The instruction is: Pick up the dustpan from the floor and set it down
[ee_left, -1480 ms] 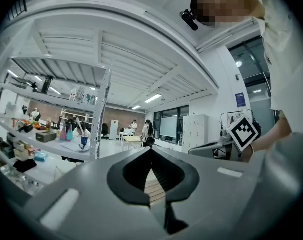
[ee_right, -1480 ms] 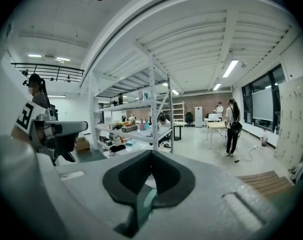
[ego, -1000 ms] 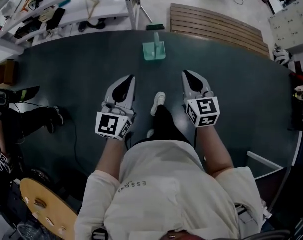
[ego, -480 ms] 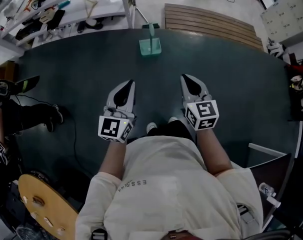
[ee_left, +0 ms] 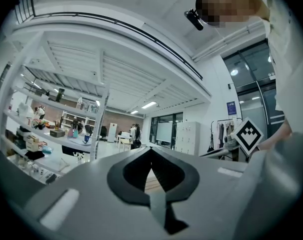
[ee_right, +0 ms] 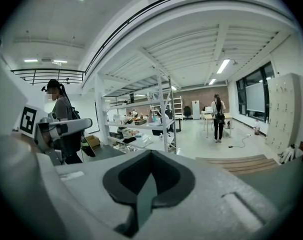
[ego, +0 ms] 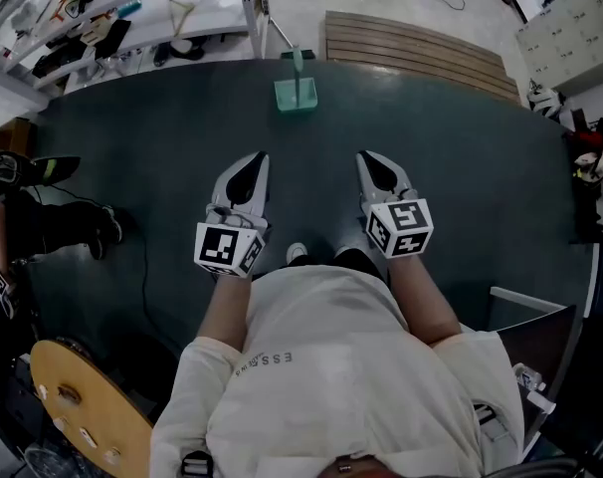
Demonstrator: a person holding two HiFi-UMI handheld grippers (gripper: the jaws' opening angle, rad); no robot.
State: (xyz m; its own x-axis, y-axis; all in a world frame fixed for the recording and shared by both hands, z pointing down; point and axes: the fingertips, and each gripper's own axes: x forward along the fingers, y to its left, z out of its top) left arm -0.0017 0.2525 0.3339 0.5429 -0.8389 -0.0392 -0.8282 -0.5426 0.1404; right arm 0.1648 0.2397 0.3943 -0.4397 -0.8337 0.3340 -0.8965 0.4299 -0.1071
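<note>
The teal dustpan (ego: 297, 93) stands on the dark floor mat (ego: 162, 137) near its far edge, handle pointing away from me. Both grippers are held out in front of the person's body, well short of the dustpan. My left gripper (ego: 259, 156) is shut with nothing in it, and so is my right gripper (ego: 363, 155). In the left gripper view the left gripper (ee_left: 151, 150) has its jaws closed tip to tip and looks out level across the room. The right gripper (ee_right: 150, 154) looks the same in the right gripper view. Neither gripper view shows the dustpan.
A white shelf rack (ego: 132, 8) with clutter stands at the far left, a slatted wooden platform (ego: 411, 46) at the far right. A person in black (ego: 43, 232) sits at the left by a cable. A round wooden stool (ego: 83, 416) is at lower left.
The person has stepped towards the dustpan, and the forward foot now sits under the body. Both grippers moved ahead with the step, still shut. The dustpan has stayed put.
</note>
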